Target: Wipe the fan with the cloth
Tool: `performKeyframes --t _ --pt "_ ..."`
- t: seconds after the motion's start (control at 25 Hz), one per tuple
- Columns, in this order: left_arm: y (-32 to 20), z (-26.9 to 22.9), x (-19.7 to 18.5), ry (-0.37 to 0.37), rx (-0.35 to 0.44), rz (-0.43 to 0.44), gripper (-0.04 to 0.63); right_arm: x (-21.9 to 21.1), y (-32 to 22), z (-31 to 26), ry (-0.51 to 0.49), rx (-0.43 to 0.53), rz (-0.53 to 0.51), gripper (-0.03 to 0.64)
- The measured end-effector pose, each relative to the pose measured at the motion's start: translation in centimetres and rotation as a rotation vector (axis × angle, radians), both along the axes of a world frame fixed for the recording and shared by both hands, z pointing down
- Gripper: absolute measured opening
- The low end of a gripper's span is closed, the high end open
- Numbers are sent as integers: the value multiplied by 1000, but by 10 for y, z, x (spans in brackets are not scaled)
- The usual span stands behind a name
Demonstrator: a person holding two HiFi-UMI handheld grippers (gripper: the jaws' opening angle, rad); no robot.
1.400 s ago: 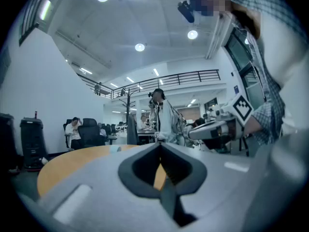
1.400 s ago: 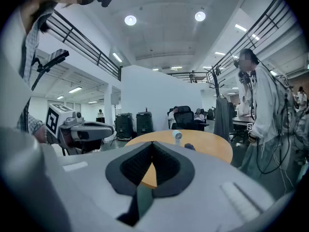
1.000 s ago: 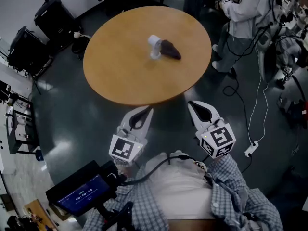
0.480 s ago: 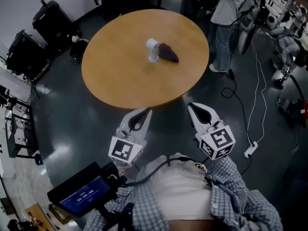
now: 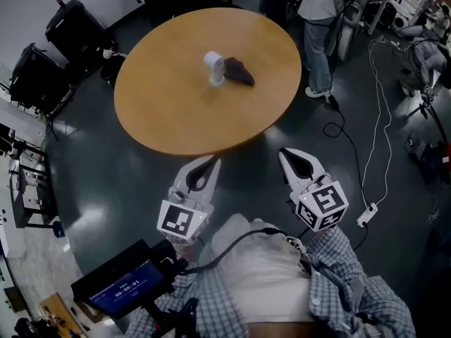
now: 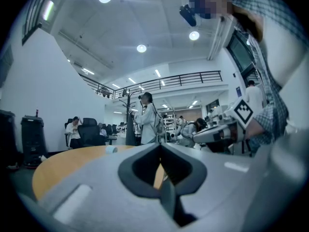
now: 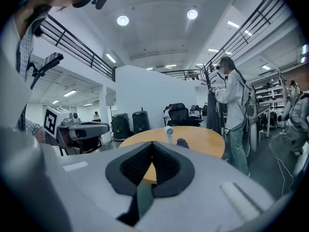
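Observation:
A small white fan [image 5: 214,67] stands upright near the middle of the round wooden table [image 5: 162,104]. A dark crumpled cloth [image 5: 239,72] lies right beside it on the tabletop. In the right gripper view the fan [image 7: 168,131] and cloth [image 7: 182,142] sit small on the far table. The left gripper view shows only the fan [image 6: 111,149] at the table's far edge. My left gripper [image 5: 211,161] and right gripper [image 5: 285,153] hover over the floor just short of the table's near edge. Both are shut and hold nothing.
A person [image 5: 320,13] stands at the table's far right, with cables [image 5: 380,118] and a power strip [image 5: 366,217] on the floor. Black cases [image 5: 67,27] stand at the far left. A tablet [image 5: 127,284] hangs at my lower left.
The table with fan and cloth has shifted slightly left and up in the head view. The standing person has moved further up the frame. Both grippers stay shut.

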State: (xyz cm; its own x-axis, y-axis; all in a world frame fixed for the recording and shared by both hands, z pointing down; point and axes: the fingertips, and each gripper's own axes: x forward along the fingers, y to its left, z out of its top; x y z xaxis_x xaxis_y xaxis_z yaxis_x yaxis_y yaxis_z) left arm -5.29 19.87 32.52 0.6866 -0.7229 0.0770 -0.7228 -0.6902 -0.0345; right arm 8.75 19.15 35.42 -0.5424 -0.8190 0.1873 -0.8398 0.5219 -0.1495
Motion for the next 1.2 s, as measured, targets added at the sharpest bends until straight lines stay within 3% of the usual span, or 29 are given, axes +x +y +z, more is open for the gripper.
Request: performKeyframes --t 0.32,0.68,0.88,1.2 --pt "-19 13 9 -15 -26 -3 0 18 -14 18 -9 -45 18 3" --pt "-101 22 5 -12 -17 -13 2 20 -83 24 30 -32 26 3" --pt "-169 30 1 5 -37 1 2 15 -156 29 51 -43 28 3" --pt "-247 58 -10 -56 -92 43 115 -3 -248 45 116 -106 31 10"
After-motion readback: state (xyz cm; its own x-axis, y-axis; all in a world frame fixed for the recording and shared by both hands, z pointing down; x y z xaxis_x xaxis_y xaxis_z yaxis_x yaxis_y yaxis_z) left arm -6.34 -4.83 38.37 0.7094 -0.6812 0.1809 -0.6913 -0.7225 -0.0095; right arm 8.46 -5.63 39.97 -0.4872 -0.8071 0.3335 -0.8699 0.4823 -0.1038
